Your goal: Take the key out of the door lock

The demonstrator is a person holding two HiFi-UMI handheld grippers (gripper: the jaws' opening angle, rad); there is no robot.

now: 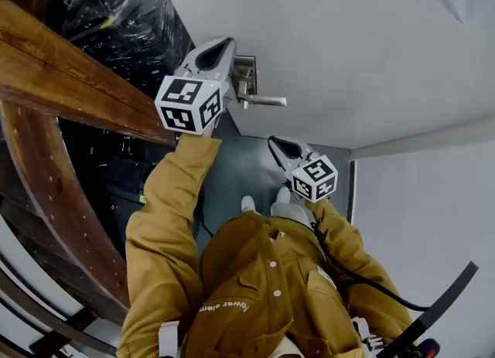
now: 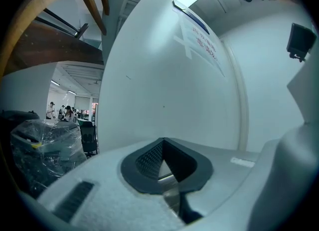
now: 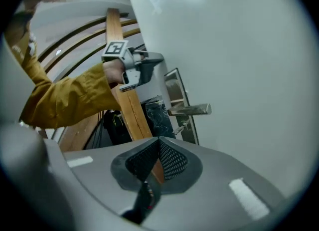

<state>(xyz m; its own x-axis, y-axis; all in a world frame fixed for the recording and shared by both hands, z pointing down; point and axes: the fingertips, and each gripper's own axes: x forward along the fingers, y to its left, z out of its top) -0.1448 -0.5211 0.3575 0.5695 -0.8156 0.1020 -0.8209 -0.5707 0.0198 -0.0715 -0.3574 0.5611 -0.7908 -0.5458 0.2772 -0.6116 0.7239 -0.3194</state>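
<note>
A white door [image 1: 332,47] carries a silver lever handle [image 1: 263,101] on a metal lock plate [image 1: 246,70]. In the right gripper view a small metal key [image 3: 182,126] sticks out of the plate [image 3: 174,88] just under the lever [image 3: 190,109]. My left gripper [image 1: 226,44] is shut and empty, raised beside the door's edge just left of the plate; it also shows as the left gripper [image 3: 157,59] above the lever. My right gripper [image 1: 273,141] is shut on nothing, below the lever and apart from it, with its jaws [image 3: 158,142] pointed toward the key.
Curved wooden beams [image 1: 62,86] run down the left side. Behind the door's edge stands a dark, plastic-wrapped load [image 2: 40,145]. A grey floor [image 1: 247,171] lies under the person's feet, and a white wall [image 1: 418,217] stands at the right. People stand far off in a lit room [image 2: 65,113].
</note>
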